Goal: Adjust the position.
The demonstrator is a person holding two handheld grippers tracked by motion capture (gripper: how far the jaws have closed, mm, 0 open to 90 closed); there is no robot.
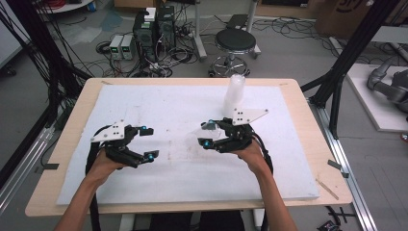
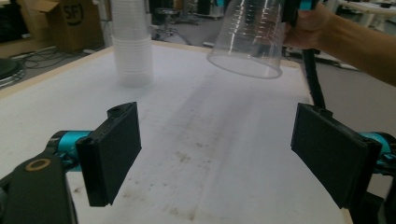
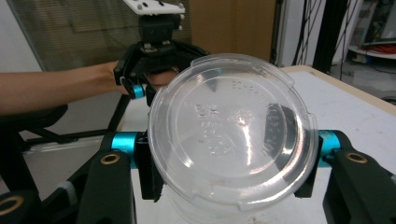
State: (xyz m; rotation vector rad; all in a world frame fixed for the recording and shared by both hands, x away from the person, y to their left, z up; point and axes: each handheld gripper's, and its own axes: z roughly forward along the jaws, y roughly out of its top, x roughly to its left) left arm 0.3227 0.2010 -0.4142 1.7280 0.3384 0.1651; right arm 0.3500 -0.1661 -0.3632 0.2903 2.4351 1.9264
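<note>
The right gripper (image 1: 213, 138) pinches a clear plastic cup (image 3: 232, 129) by its sides, its two black jaws pressed against the wall, the cup held lying on its side above the white mat (image 1: 168, 115) near the table's middle. The left gripper (image 1: 146, 143) hangs spread wide with nothing between its jaws, well apart to the left. A stack of cups (image 1: 234, 92) stands upright toward the mat's far edge.

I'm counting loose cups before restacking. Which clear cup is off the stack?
The clear cup clamped in the right gripper, held on its side above the table; the rest stand nested in the stack at the far edge.
</note>
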